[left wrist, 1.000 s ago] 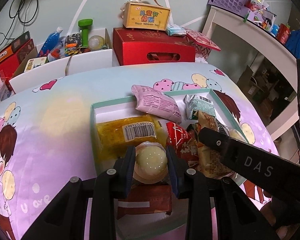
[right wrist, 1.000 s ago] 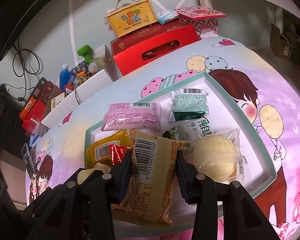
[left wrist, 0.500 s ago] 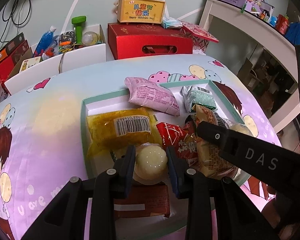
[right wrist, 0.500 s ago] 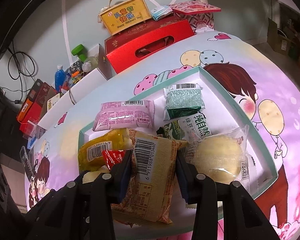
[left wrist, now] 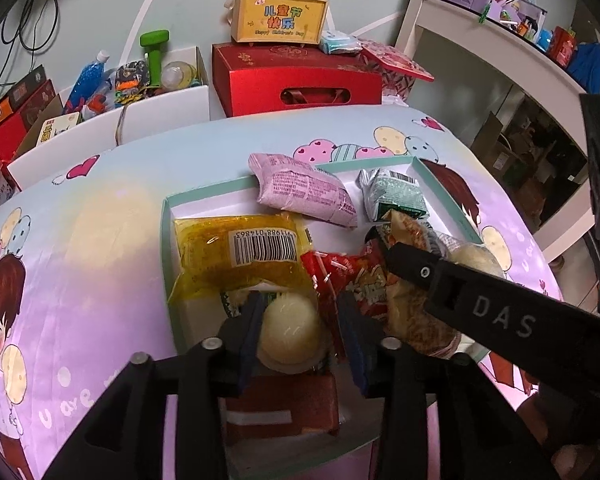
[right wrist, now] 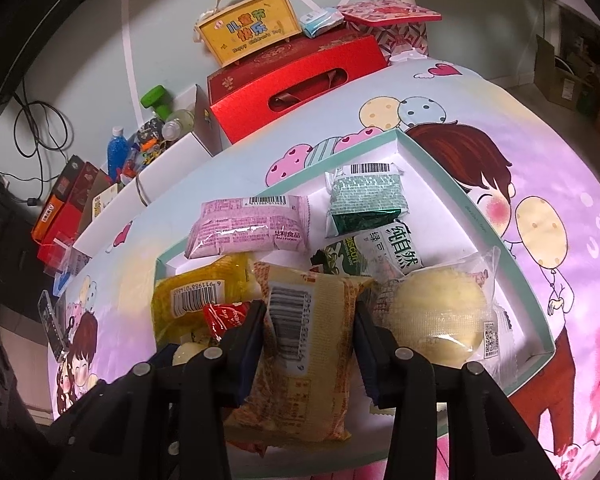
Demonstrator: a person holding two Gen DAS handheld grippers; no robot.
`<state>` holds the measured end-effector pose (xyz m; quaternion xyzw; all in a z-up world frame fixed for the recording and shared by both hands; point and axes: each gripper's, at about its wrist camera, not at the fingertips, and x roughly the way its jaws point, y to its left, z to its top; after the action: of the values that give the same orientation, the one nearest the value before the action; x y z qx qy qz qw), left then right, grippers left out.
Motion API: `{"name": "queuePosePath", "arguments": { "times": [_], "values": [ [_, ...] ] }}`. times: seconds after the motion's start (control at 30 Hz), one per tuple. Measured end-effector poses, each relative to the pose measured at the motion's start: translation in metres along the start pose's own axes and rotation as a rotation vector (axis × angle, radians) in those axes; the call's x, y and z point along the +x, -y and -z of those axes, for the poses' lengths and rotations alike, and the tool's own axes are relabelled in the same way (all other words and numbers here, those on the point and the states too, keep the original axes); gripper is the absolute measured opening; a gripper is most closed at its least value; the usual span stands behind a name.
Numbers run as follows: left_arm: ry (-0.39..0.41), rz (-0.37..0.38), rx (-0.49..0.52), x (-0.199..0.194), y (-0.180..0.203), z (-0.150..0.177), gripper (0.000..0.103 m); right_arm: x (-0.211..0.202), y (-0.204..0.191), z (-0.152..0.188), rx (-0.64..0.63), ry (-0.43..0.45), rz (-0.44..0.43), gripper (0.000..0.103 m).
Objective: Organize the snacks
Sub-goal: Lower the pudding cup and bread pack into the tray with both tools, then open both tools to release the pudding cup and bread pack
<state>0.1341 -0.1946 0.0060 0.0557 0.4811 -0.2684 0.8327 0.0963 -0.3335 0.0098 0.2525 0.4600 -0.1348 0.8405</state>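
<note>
Jelly cup (left wrist: 288, 330) between opening left fingers (left wrist: 250, 330)

Both wrist cameras look steeply down along their own tool fingers, close above the snack tray (left wrist: 165, 236) (right wrist: 538, 308) on the bench. Both views share the tray at frame centre and the red gift box (left wrist: 296, 80) (right wrist: 300, 80) at top.

Right gripper (right wrist: 310, 332) jaws flank yellow snack packet (right wrist: 300, 356).

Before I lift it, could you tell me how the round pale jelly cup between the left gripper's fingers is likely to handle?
The jelly cup looks glossy, so probably slippery. Its domed shape may roll if nudged. The left gripper jaws are opening around it.
</note>
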Motion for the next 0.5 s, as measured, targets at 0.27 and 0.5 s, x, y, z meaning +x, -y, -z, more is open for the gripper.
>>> {"name": "queuePosePath", "arguments": {
  "times": [0.27, 0.5],
  "values": [
    [0.017, 0.003, -0.023, -0.011, -0.005, -0.004, 0.044, -0.003, -0.001, -0.001, -0.004, 0.002, 0.005, 0.056],
    [0.034, -0.04, -0.112, -0.02, -0.03, -0.006, 0.05, -0.007, -0.001, -0.001, -0.007, 0.013, 0.01, 0.057]
  ]
}}
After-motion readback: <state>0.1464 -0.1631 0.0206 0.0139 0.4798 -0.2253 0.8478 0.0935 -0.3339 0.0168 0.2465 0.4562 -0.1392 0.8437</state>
